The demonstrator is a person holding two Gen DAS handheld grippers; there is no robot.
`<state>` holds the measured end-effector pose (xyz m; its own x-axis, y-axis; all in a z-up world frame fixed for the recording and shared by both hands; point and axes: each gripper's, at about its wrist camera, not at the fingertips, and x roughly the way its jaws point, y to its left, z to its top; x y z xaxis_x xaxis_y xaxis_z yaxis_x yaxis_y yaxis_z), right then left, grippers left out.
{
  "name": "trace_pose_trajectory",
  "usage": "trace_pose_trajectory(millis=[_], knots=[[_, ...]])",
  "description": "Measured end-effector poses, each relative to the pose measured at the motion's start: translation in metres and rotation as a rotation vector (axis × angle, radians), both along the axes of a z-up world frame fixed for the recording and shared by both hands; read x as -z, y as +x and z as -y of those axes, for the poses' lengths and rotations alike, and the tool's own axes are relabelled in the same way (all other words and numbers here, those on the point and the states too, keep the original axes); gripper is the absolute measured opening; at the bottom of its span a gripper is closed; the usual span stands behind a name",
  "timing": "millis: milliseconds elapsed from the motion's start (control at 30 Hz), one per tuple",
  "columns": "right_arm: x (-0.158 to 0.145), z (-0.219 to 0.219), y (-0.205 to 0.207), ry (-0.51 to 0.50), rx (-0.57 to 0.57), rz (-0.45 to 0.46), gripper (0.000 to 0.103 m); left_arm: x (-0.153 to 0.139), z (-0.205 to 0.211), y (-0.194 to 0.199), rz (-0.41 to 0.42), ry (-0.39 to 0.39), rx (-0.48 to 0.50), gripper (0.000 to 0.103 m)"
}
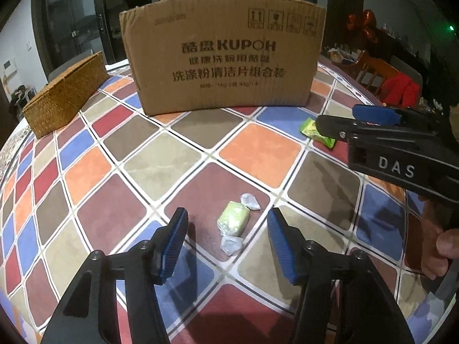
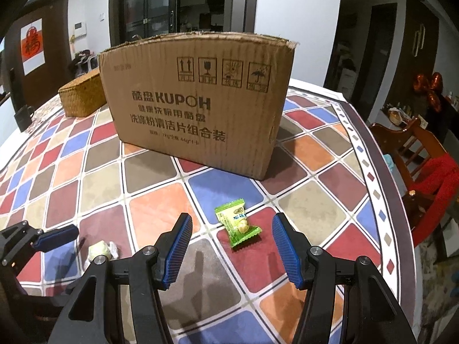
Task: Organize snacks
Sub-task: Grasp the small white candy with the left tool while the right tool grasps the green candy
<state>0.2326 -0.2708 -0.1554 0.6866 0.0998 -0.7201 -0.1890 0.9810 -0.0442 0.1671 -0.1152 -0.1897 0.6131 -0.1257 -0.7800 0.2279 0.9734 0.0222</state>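
Observation:
A pale green candy in a clear twisted wrapper [image 1: 233,221] lies on the checked tablecloth between the open fingers of my left gripper [image 1: 228,220]. It also shows in the right wrist view [image 2: 99,250], partly hidden by my right gripper's frame. A bright green snack packet [image 2: 237,224] lies between the open fingers of my right gripper [image 2: 232,226]. In the left wrist view the packet [image 1: 309,130] is partly hidden behind my right gripper [image 1: 337,120]. Both grippers hover just above the table and hold nothing.
A tall cardboard box [image 1: 222,57] stands upright behind both snacks, also in the right wrist view [image 2: 198,106]. A woven basket [image 1: 64,94] sits at the far left. A wooden chair [image 2: 424,166] with red cloth stands beyond the table's right edge.

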Motion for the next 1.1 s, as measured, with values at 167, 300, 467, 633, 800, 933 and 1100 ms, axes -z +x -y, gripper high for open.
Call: trace_pose_trajectory(millis=[167,300,467,633,800,933,1100], knots=[[0.009,-0.001,0.006,0.001,-0.009,-0.028,0.059,0.004,0.001,0.003,-0.019,-0.011,0.001,0.045],[0.015,0.000,0.011,0.005,-0.009,-0.043,0.059,0.004,0.002,0.003,-0.021,-0.018,0.004,0.034],[0.021,0.002,0.017,0.008,-0.009,-0.062,0.059,0.003,0.001,0.006,-0.029,-0.039,0.003,0.023],[0.027,0.001,0.023,0.012,-0.011,-0.082,0.053,0.002,-0.003,0.011,-0.040,-0.055,-0.010,0.021],[0.032,0.001,0.029,0.036,-0.006,-0.102,0.045,0.002,-0.007,0.016,-0.044,-0.060,-0.024,0.020],[0.031,0.001,0.031,0.046,-0.007,-0.103,0.035,0.002,-0.009,0.020,-0.048,-0.061,-0.035,0.020],[0.031,0.000,0.030,0.057,-0.008,-0.098,0.029,0.002,-0.010,0.023,-0.051,-0.063,-0.034,0.020]])
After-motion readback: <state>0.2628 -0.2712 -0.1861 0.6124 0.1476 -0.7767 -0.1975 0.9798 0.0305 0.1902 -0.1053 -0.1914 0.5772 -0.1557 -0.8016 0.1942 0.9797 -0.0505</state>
